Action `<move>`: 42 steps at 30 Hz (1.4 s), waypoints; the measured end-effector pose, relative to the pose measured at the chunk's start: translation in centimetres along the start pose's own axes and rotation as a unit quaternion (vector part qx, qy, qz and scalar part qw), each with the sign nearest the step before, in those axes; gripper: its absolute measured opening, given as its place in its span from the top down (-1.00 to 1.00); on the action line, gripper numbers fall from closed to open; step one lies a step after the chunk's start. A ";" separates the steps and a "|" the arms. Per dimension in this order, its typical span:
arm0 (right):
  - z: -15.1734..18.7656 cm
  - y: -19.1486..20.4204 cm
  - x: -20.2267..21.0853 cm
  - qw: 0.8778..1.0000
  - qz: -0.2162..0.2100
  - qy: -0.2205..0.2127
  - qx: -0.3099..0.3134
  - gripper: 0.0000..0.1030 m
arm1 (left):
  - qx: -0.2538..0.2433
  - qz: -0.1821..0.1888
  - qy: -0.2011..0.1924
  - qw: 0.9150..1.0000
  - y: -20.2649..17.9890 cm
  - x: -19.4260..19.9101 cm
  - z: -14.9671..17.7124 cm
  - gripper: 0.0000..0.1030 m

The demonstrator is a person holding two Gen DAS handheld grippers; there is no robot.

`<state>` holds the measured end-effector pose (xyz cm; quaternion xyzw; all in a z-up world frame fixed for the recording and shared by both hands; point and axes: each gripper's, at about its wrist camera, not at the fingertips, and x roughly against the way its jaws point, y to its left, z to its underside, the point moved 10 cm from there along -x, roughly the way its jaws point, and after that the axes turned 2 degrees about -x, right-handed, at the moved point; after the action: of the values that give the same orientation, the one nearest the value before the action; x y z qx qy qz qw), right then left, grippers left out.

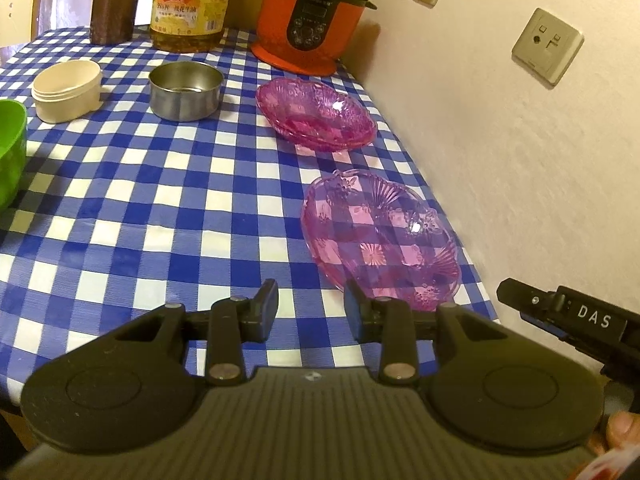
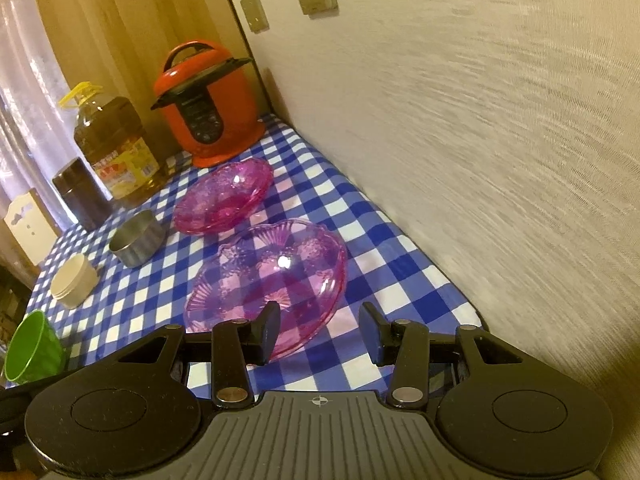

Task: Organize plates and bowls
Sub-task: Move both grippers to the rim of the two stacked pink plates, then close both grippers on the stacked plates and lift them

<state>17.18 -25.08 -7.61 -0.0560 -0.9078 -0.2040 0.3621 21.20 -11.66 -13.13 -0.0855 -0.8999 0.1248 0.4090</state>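
Two clear pink plastic dishes lie on the blue-and-white checked table by the wall: a near one and a far one, which looks like more than one dish stacked. A steel bowl, a cream tub and a green bowl stand to the left. My left gripper is open and empty, just in front of the near dish's edge. My right gripper is open and empty, its left finger over the near dish's front rim.
A red pressure cooker, an oil bottle and a dark brown canister stand at the table's far end. The wall runs close along the right. The right gripper's body shows at the left view's right edge.
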 end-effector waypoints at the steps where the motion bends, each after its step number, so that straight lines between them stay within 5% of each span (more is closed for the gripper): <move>1: 0.0 -0.2 -0.2 1.000 0.001 0.000 -0.003 0.15 | 0.000 0.000 0.000 1.000 -0.1 -0.3 0.0 0.38; 29: -0.3 -2.4 -6.7 0.999 -0.001 0.028 -0.038 0.16 | 0.015 -0.009 0.016 1.000 -0.5 -7.1 -1.0 0.40; 34: -0.1 -2.2 -7.6 0.999 0.006 0.034 -0.034 0.16 | 0.012 -0.011 0.019 1.000 -0.5 -8.2 -0.9 0.53; 42: 0.2 -1.8 -8.3 0.999 0.000 0.042 -0.030 0.56 | 0.005 -0.011 0.017 1.000 -0.7 -8.8 -1.1 0.70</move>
<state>22.68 -26.29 -14.02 -0.0582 -0.8851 -0.2335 0.3984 27.68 -14.42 -18.54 -0.0757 -0.8928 0.1233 0.4265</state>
